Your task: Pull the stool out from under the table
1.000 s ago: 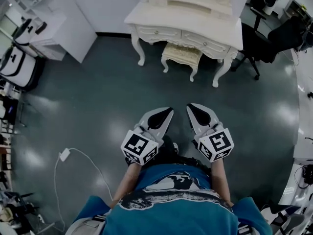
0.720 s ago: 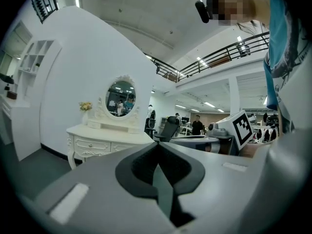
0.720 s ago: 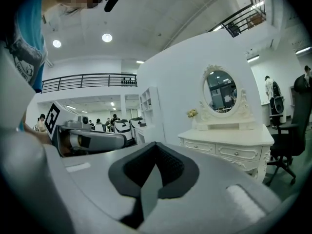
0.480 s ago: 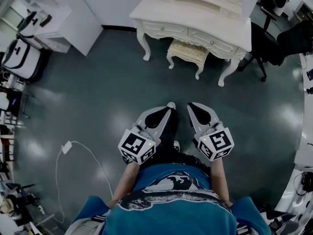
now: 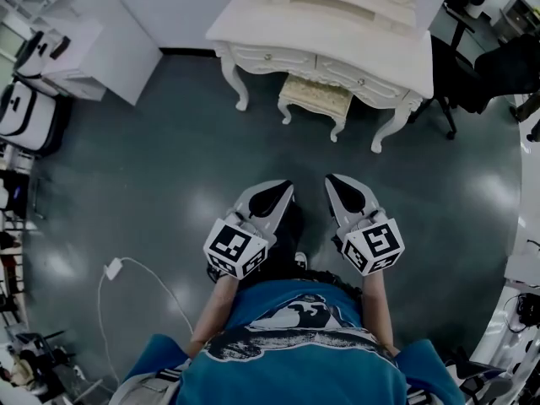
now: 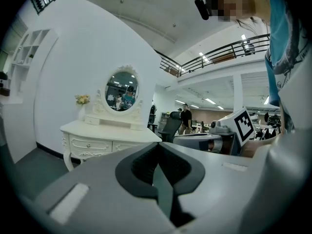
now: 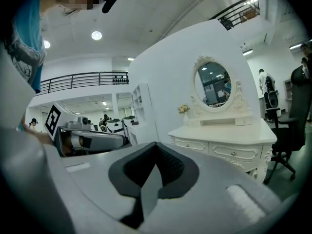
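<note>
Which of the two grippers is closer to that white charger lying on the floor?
Left. The left gripper hangs to the right of the charger in the head view; the right gripper is farther right, beyond the left one.

My left tool (image 6: 157, 147) fills the lower frame, jaws together, empty; at middle left stands the white counter (image 6: 105, 132) with its oval mirror (image 6: 122, 90).

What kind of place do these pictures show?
Probably a large hall with a staged bedroom corner: a cream carved dressing table, a matching cushioned stool under it, a black office chair, a railed gallery overhead.
</note>
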The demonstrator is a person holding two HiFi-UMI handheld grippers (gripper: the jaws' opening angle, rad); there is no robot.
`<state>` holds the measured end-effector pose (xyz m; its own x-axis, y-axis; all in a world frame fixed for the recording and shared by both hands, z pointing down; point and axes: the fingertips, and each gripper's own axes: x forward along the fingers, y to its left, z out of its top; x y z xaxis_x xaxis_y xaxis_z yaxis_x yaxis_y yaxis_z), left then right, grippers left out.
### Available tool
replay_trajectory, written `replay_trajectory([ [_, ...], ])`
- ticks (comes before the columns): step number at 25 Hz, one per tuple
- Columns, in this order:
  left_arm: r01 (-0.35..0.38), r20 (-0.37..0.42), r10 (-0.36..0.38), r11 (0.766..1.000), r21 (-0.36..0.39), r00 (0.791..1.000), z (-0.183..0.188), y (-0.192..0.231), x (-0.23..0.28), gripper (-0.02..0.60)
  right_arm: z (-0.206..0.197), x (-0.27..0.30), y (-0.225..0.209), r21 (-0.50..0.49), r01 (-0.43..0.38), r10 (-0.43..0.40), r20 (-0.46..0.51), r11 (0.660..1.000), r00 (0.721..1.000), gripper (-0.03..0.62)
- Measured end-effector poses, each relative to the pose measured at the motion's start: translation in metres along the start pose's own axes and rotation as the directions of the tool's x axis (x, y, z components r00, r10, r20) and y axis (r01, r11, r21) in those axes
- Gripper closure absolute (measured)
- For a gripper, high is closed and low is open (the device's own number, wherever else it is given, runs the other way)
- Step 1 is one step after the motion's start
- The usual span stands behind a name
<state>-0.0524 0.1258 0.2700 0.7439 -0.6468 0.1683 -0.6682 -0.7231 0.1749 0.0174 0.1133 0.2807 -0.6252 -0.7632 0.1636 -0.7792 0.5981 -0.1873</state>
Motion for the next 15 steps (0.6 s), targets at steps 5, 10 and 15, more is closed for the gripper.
replay_trajectory([
  [5, 0.007, -0.024, -0.007, 1.0, -0.01, 1.0, 0.013, 0.051, 0.034, 0.568, 0.012, 0.042, -0.03, 0.009, 0.026, -0.026, -0.022, 1.0, 0.999, 0.591],
  [10, 0.013, -0.038, -0.014, 1.0, -0.013, 0.999, 0.023, 0.101, 0.07, 0.568, 0.019, 0.08, -0.066, 0.027, 0.067, -0.065, -0.044, 0.997, 0.997, 0.591],
  [15, 0.071, -0.084, -0.068, 0.997, 0.029, 0.994, 0.014, 0.136, 0.101, 0.568, 0.013, 0.116, -0.1, 0.06, 0.105, -0.099, -0.083, 0.993, 0.992, 0.591],
])
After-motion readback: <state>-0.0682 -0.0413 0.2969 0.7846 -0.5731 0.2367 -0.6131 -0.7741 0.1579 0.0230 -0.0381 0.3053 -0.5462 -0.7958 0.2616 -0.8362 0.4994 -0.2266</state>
